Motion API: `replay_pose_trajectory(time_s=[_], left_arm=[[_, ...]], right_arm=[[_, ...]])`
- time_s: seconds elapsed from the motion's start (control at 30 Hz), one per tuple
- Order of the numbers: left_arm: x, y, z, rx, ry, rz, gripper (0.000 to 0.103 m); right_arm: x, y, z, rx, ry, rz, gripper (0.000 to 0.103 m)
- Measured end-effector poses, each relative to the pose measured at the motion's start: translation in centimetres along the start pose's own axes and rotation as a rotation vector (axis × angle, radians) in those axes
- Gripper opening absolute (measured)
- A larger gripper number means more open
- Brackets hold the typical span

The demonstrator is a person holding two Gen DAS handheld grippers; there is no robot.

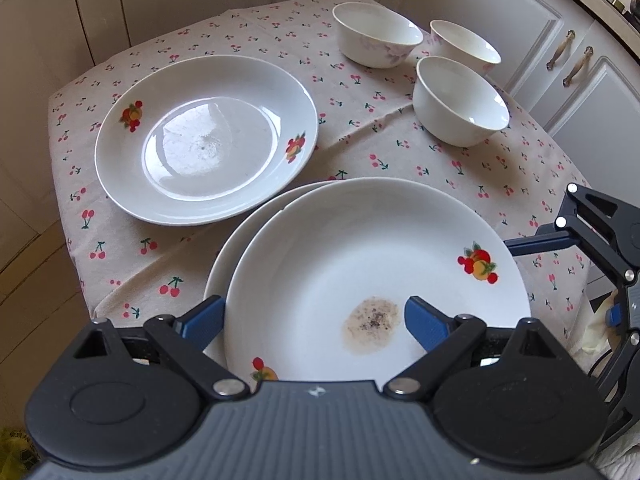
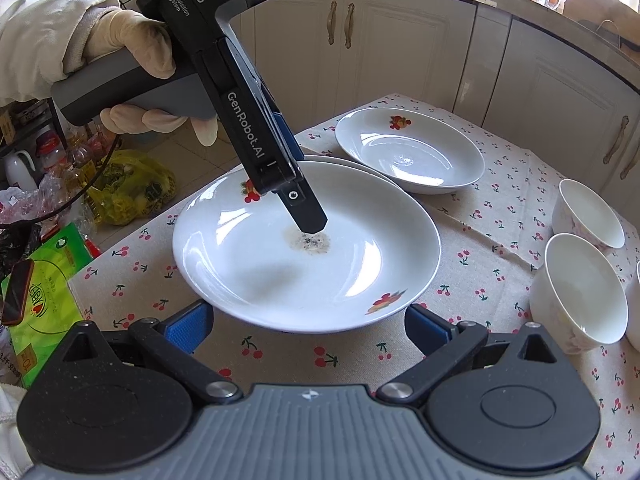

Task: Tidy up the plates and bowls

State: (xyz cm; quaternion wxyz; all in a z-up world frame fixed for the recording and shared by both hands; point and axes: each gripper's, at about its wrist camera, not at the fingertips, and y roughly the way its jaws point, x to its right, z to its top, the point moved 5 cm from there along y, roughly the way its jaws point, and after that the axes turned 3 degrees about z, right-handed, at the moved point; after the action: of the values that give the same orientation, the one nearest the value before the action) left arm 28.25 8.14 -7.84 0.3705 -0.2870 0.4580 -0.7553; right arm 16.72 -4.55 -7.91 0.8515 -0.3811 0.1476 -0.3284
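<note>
A white stained plate (image 1: 360, 264) lies on top of a second plate (image 1: 224, 256) at the near side of the table. My left gripper (image 1: 314, 318) stands open astride the top plate's rim, one finger outside it and the other over the dish. In the right wrist view that inner finger (image 2: 306, 212) points down at the brown stain (image 2: 310, 242). My right gripper (image 2: 308, 328) is open just before the stained plate's (image 2: 280, 280) opposite rim, nothing pressed between its pads. A third plate (image 1: 204, 136) lies apart. Three white bowls (image 1: 460, 100) stand beyond.
The cherry-print tablecloth (image 1: 360, 152) covers a small table with edges close on all sides. White cabinets (image 2: 400, 48) stand behind. A gloved hand (image 2: 132, 48) holds the left gripper. On the floor lie a yellow bag (image 2: 128, 188) and a green box (image 2: 44, 300).
</note>
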Motion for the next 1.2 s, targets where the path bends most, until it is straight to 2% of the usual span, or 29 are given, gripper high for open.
replay_pose_trajectory(time_s=[0.6, 0.8, 1.2], left_arm=[[-0.8, -1.1, -0.6, 0.046, -0.028, 0.054, 0.096], [-0.3, -3.3, -1.0, 0.161, -0.052, 0.044, 0.096], [0.1, -7.0, -1.7, 0.348, -0.032, 0.134, 0.096]], right_arm=[[0.5, -2.0, 0.2, 0.034, 0.004, -0.045, 0.103], [1.6, -3.2, 0.4, 0.061, 0.020, -0.075, 0.103], [4.2, -4.5, 2.3, 0.127, 0.057, -0.114, 0.103]])
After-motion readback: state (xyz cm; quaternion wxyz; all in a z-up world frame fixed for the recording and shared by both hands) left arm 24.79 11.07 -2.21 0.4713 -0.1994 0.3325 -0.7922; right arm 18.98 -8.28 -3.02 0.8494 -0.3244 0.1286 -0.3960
